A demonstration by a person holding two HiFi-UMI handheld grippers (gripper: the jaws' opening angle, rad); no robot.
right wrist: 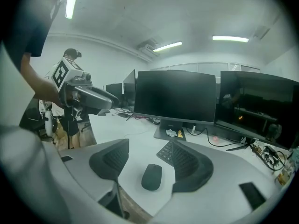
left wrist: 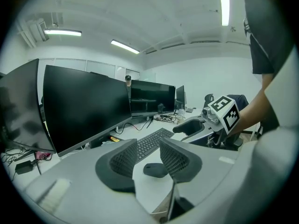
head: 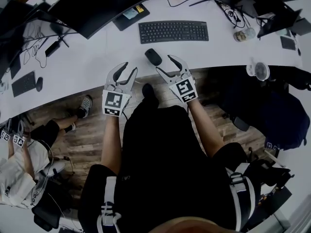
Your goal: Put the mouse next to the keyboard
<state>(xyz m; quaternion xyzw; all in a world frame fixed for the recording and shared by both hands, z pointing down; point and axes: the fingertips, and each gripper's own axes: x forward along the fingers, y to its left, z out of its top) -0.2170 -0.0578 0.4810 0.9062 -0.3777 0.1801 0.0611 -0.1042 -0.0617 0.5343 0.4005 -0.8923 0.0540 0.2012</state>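
Open office, white walls and ceiling strip lights, wood-plank floor (head: 92,130). One long white surface (head: 97,62) runs across the head view, cables and small clutter at its far ends.

Counts:
- One black mouse (head: 153,57).
- One black keyboard (head: 173,31) in the middle of the surface.
- A second, smaller keyboard (head: 24,83) sits far left.
- Two big dark monitors (right wrist: 176,96) stand close in the right gripper view, with more further down the row.
- Two tools.
- A second person (head: 19,169) sits at lower left.

The mouse lies flat near the surface's near edge, in front of the keyboard's left end and clearly apart from it. Its long axis runs diagonal in the head view, one end toward the keyboard and the other toward the near edge. Can't tell which end is the front.

The right tool (head: 164,62) is released, jaws wide apart. The mouse lies just ahead of it, framed in the gap between the jaws, and neither pad touches it.

The left tool (head: 130,68) is also released, jaws apart, nothing gripped. It hovers at the surface's near edge, just left of the mouse.
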